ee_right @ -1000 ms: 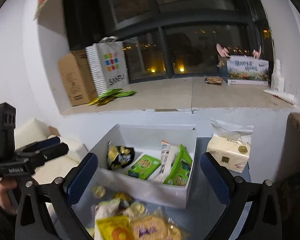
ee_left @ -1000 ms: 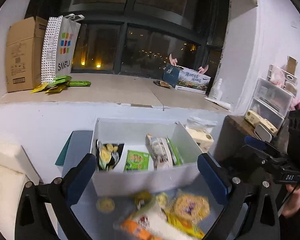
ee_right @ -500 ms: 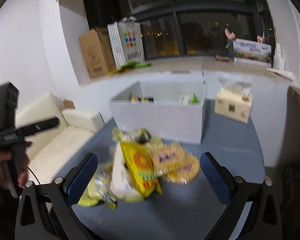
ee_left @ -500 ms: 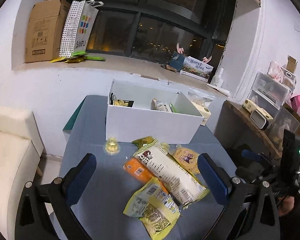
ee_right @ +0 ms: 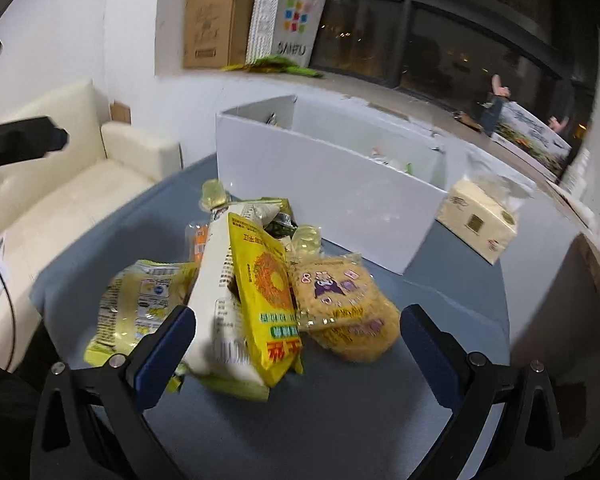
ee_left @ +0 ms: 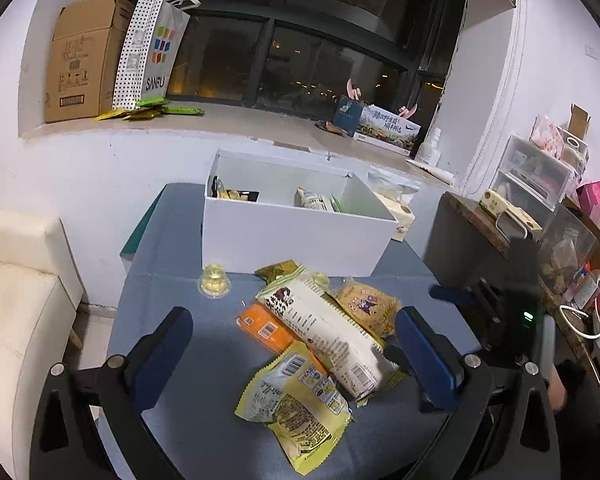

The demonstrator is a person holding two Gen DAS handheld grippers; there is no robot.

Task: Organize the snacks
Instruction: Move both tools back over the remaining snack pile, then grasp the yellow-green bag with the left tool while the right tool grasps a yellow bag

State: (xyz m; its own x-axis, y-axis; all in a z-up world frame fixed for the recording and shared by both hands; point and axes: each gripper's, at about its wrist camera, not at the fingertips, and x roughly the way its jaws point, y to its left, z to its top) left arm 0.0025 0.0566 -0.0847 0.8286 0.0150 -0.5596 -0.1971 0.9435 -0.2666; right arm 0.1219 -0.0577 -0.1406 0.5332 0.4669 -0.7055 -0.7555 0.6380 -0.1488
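White box (ee_left: pixel 296 236) at tabletop (ee_left: pixel 188 420) far edge, open-topped for loading; snack pile (ee_right: pixel 260 296) centre awaiting pickup; both tools (ee_left: pixel 296 354) (ee_right: pixel 298 352) spread apart, empty.

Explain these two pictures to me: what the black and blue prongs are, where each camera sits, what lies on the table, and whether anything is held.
No robot here: a person holds a hand tool in each hand, each ending in a two-fingered claw with blue pads. A camera on each tool looks forward along its fingers.

The left view shows the left claw, the right view the right claw. Both are open and hold nothing.

On the blue-grey table stands an open white cardboard box with a few snacks inside. In front lies a loose pile: a long white snack bag, an orange packet, a yellow-green pouch, a round clear-wrapped biscuit pack, a yellow packet and a small clear jelly cup.
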